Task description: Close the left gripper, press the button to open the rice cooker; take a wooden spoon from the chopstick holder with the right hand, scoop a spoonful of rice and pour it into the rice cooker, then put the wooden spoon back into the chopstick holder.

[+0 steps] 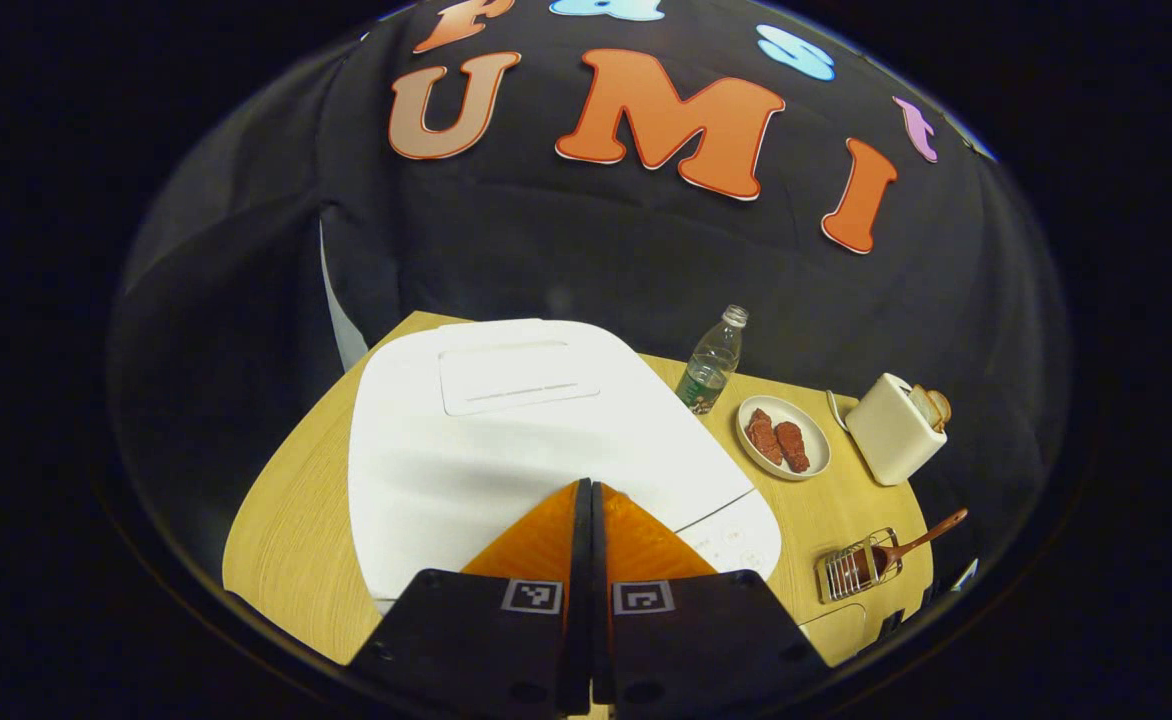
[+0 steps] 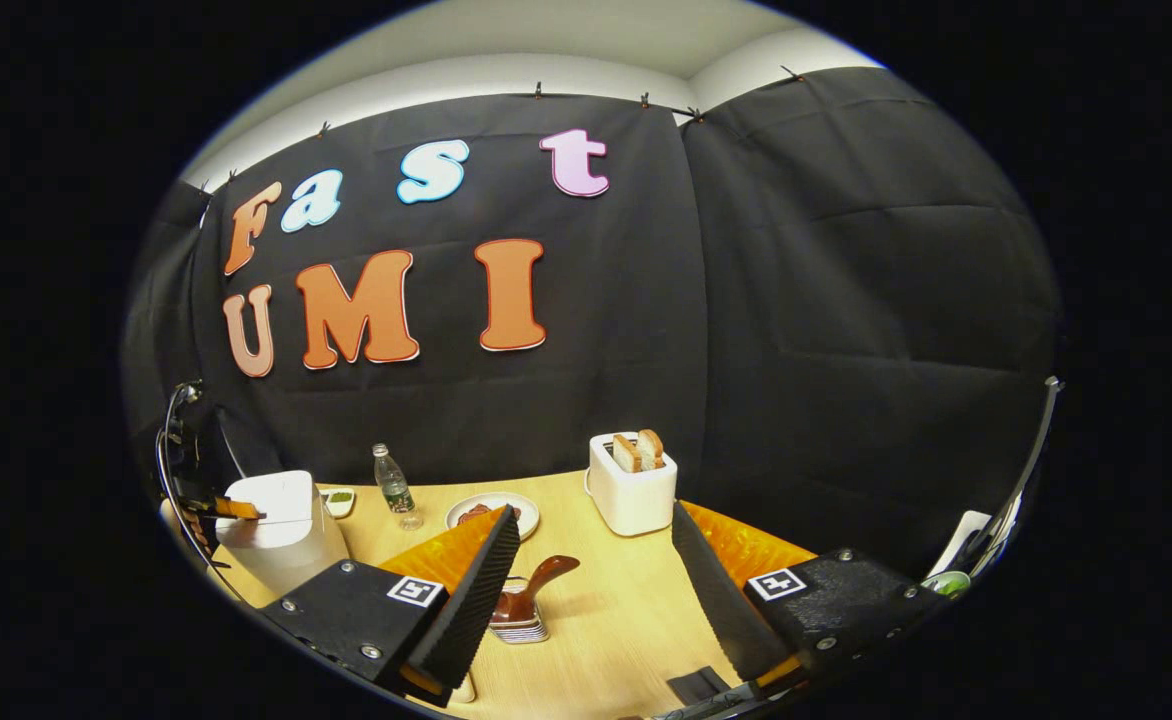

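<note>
With my left gripper (image 1: 586,500) pressed fully together and empty over the near edge of the shut rice cooker (image 1: 506,440), my right gripper (image 2: 596,590) gapes wide and empty over the light, stiff wooden spoon (image 2: 536,585), best pinched by its upright handle in the chopstick holder (image 2: 518,625).

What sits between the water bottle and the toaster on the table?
A plate of browned food lies between the water bottle and the toaster, clearest in the left gripper view.
</note>
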Demonstrator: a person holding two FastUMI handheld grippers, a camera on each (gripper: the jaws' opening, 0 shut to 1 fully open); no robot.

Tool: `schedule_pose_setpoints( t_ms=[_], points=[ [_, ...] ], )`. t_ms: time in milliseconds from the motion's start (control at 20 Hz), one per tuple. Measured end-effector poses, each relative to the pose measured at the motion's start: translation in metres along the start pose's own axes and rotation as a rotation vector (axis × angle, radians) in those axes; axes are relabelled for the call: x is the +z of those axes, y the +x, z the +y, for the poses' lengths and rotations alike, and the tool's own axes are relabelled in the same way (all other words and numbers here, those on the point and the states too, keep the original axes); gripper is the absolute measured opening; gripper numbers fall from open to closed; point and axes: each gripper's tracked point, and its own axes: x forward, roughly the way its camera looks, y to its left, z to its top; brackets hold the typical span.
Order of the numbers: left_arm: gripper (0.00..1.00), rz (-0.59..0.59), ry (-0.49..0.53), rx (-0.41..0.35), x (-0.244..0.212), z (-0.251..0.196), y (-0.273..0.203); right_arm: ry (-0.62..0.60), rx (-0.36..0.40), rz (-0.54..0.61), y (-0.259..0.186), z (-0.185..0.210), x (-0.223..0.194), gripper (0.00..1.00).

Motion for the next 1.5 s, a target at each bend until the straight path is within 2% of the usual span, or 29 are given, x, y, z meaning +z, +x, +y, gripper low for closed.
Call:
schedule_pose_setpoints(
  t_ms=[250, 350, 500, 750, 800, 850, 900, 1000, 1100, 1150, 1200, 1250, 1300, 1400, 1500],
  points=[
    [0.05, -0.227, 0.015, -0.009, 0.083, -0.005, -0.063, -0.016, 0.008, -0.021, -0.001, 0.003, 0.008, 0.95],
    [0.05, -0.296, 0.024, -0.010, 0.102, -0.008, -0.091, -0.012, 0.017, -0.028, -0.001, 0.006, 0.010, 0.95],
    [0.05, -0.382, 0.092, 0.006, 0.122, -0.012, -0.124, -0.005, 0.033, -0.035, 0.000, 0.011, 0.012, 0.95],
    [0.05, -0.451, 0.144, 0.002, 0.133, -0.028, -0.164, 0.008, 0.057, -0.062, 0.012, 0.017, 0.015, 0.95],
    [0.05, -0.461, 0.140, -0.006, 0.134, -0.033, -0.169, 0.021, 0.056, -0.063, 0.015, 0.016, 0.015, 1.00],
    [0.06, -0.471, 0.135, -0.014, 0.135, -0.036, -0.175, 0.039, 0.060, -0.062, 0.017, 0.016, 0.013, 1.00],
    [0.05, -0.471, 0.141, -0.025, 0.135, -0.039, -0.181, 0.059, 0.066, -0.058, 0.018, 0.018, 0.011, 0.95],
    [0.06, -0.460, 0.176, -0.021, 0.129, -0.037, -0.188, 0.090, 0.080, -0.073, 0.021, 0.020, 0.011, 0.95],
    [0.06, -0.481, 0.170, -0.017, 0.136, -0.036, -0.196, 0.093, 0.078, -0.091, 0.028, 0.017, 0.009, 0.95],
    [0.28, -0.495, 0.159, -0.019, 0.136, -0.035, -0.198, 0.093, 0.073, -0.091, 0.032, 0.016, 0.006, 0.95],
    [0.40, -0.504, 0.150, -0.018, 0.136, -0.033, -0.204, 0.099, 0.070, -0.084, 0.036, 0.014, 0.002, 1.00],
    [0.42, -0.516, 0.140, -0.024, 0.138, -0.030, -0.211, 0.110, 0.070, -0.076, 0.040, 0.013, -0.002, 1.00],
    [0.42, -0.525, 0.129, -0.039, 0.137, -0.034, -0.216, 0.123, 0.069, -0.066, 0.044, 0.013, -0.007, 0.95],
    [0.83, -0.547, 0.116, -0.045, 0.141, -0.032, -0.226, 0.148, 0.069, -0.047, 0.053, 0.012, -0.018, 0.95],
    [0.86, -0.570, 0.124, -0.009, 0.145, -0.022, -0.235, 0.167, 0.076, -0.028, 0.065, 0.014, -0.032, 0.95]
  ],
)
